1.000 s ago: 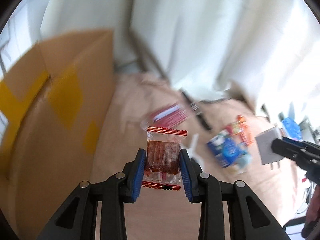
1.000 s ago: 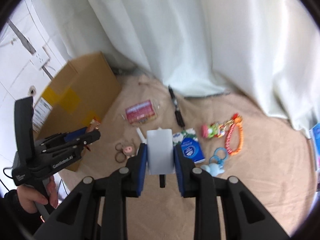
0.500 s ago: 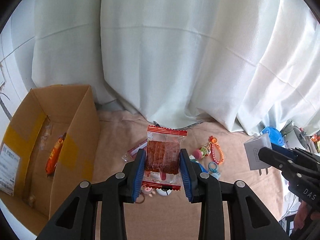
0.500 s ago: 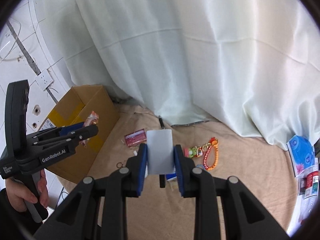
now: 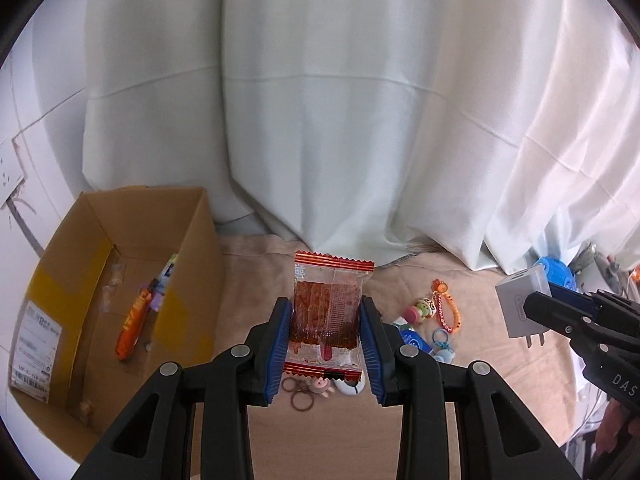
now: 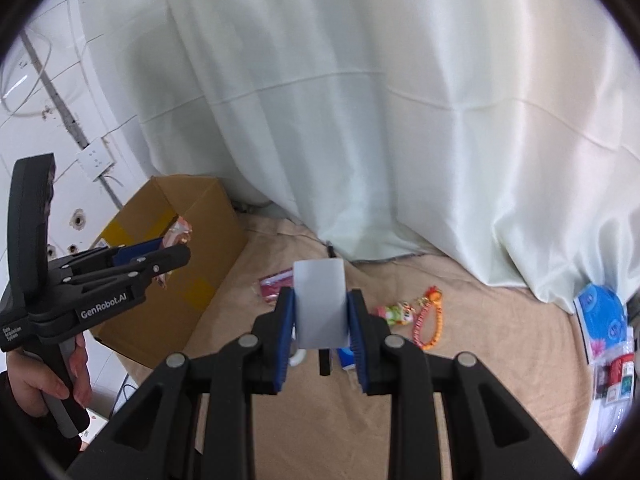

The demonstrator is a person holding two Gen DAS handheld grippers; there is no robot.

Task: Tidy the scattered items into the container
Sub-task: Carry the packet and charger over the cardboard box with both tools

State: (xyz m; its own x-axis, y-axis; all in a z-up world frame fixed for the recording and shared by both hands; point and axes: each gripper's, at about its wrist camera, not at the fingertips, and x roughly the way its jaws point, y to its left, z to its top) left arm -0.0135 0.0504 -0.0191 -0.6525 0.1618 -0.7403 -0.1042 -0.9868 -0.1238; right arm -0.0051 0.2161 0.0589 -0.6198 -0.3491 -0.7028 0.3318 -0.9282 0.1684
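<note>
Cardboard box (image 5: pixel 120 280): far left on the beige cloth-covered surface (image 5: pixel 320 432), open at the top, against the white curtain (image 5: pixel 340 100); yellow tape patches on the walls, a paper label on the near left side.
Inside the box: an orange pen-like item (image 5: pixel 130 328) lying lengthwise on the bottom, a purple-tinted item just beyond it; too small to name.
Left tool (image 5: pixel 326 344): blue pads clamped on either side of a snack packet (image 5: pixel 326 316), raised above the cloth, right of the box.
Snack packet: upright between the pads, clear film with red crimped ends, brown contents.
Below the packet: pig charm with brown rings (image 5: pixel 308 388) on the cloth, a small white item just beside it.
Red packet (image 6: pixel 276 282): flat on the cloth, between the box and the held block in the right wrist view.
Keychain group (image 5: pixel 434 314): right of centre, a green-and-pink figure, an orange beaded loop, blue rings and a blue pack close together.
Right tool (image 6: pixel 320 322): closed on a white charger plug (image 6: pixel 320 304), held in the air above the cloth.
Charger plug: two prongs pointing down in the left wrist view.
Hand (image 6: pixel 36 384): lower left of the right wrist view, wrapped round the left tool's handle.
</note>
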